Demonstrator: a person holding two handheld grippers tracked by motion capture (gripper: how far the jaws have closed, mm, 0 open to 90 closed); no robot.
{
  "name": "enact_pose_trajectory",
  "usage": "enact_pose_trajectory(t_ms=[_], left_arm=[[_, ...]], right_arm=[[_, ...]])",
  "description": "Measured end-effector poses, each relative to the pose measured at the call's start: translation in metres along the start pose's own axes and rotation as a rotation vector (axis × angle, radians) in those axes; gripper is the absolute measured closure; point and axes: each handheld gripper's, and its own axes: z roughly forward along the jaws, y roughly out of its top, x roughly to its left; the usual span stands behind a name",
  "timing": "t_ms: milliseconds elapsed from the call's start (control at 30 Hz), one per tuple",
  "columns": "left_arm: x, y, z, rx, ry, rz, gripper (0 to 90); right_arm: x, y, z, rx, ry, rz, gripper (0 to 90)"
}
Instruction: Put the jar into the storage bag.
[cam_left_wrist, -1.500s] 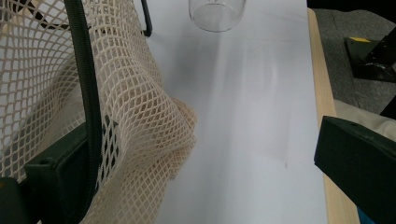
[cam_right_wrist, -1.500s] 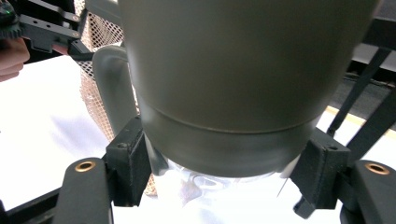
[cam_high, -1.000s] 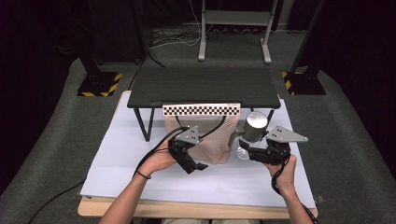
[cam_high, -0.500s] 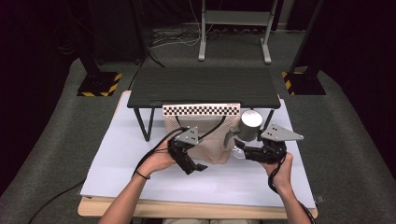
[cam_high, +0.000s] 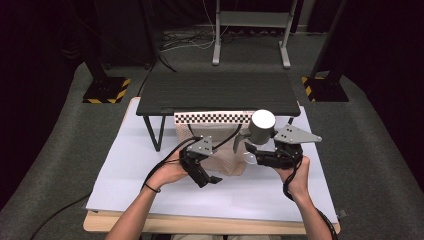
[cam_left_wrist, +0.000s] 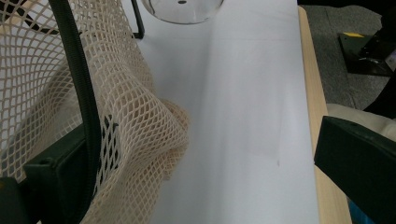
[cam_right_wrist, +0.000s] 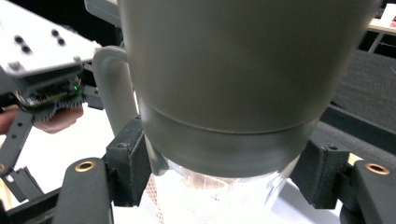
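A cream mesh bag (cam_high: 225, 155) lies on the white sheet between both hands. My left gripper (cam_high: 210, 177) is at its near left corner, jaws wide apart. In the left gripper view the mesh bag (cam_left_wrist: 135, 116) drapes over one jaw of the left gripper (cam_left_wrist: 201, 158). My right gripper (cam_high: 257, 152) is shut on a grey handled mug (cam_high: 261, 126), held tilted above the bag's right edge. In the right gripper view the mug (cam_right_wrist: 233, 70) is clamped low down by the right gripper (cam_right_wrist: 224, 172), just above its clear lid (cam_right_wrist: 219, 191). The lid (cam_left_wrist: 182, 7) also appears in the left gripper view.
A low black shelf (cam_high: 220, 92) on thin legs stands at the back of the white sheet (cam_high: 140, 185). A checkerboard strip (cam_high: 212, 118) hangs under its front edge. The wooden table edge (cam_high: 200, 227) runs along the front. A metal stand (cam_high: 250, 30) is on the floor behind.
The right gripper has lifted the mug and carried it left, toward the bag. The left gripper and bag have hardly moved.
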Motion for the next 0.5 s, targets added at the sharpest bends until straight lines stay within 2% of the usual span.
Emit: enact_pose_trajectory(t_ms=[500], left_arm=[[0.000, 0.001, 0.001, -0.001, -0.006, 0.004, 0.0]], right_arm=[[0.008, 0.037, 0.008, -0.020, 0.021, -0.031, 30.1]])
